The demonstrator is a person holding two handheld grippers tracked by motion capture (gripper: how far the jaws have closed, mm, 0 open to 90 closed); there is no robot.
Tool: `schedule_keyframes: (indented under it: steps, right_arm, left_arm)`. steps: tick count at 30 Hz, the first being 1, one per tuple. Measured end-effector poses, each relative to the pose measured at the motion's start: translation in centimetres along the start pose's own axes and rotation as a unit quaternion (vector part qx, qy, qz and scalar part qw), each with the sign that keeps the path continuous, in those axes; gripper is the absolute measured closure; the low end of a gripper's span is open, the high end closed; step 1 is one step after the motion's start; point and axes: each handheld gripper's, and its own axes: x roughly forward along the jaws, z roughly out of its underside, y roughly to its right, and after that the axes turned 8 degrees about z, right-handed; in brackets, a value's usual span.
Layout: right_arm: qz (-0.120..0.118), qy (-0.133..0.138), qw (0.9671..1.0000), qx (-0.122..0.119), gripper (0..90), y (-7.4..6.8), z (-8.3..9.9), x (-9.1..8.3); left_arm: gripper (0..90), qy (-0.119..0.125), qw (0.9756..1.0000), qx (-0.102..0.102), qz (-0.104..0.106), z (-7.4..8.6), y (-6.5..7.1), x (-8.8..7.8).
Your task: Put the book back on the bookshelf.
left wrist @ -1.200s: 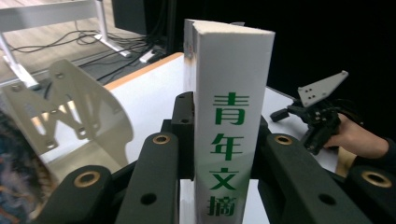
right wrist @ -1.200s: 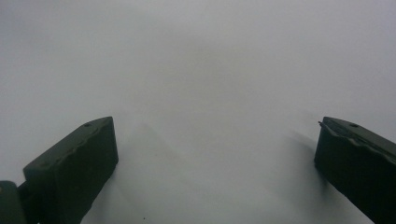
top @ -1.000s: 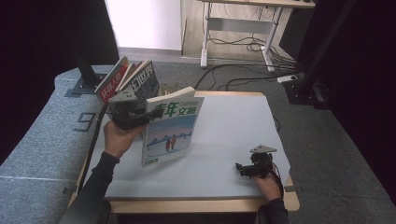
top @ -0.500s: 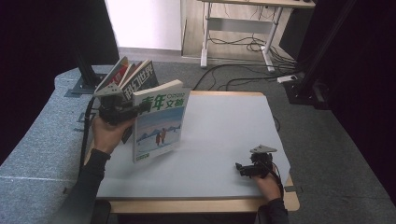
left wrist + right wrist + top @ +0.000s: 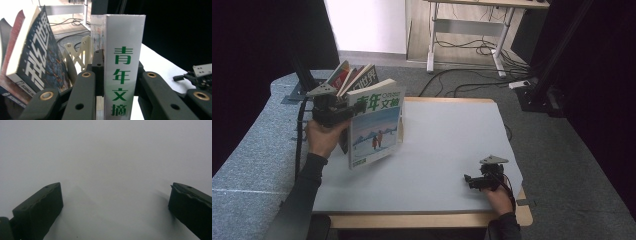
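High view — the left claw (image 5: 343, 111) is gripping a magazine (image 5: 376, 122) upright at the tabletop's (image 5: 447, 145) left edge, beside leaning books (image 5: 354, 77). Left claw view — both pads are pinching its white spine (image 5: 122, 70). Right claw view — the right claw (image 5: 116, 207) is gaping wide over bare tabletop.

Upright white magazine (image 5: 376, 124) with green characters, snowy cover scene; above table's left edge

Left gripper (image 5: 343, 114) raised at the table's left edge, jaws clamped, forearm reaching in from near-left. Right gripper (image 5: 473, 181) low at near right, jaws spread wide.
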Motion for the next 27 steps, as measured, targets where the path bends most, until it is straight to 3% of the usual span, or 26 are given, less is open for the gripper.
schedule_keyframes:
  steps: [17, 27]
  right_arm:
    - [0.000, 0.000, 1.0000, 0.000, 0.0, 0.0, 0.0, 0.0]
    - [0.001, 0.001, 1.0000, 0.001, 0.0, 0.0, 0.0, 0.0]
  left_arm:
    - [74.2, 0.018, 0.9994, -0.001, -0.029, -1.2, -1.2, 2.8]
    - [74.2, 0.035, 0.9989, 0.006, -0.033, -1.3, -1.3, 4.6]
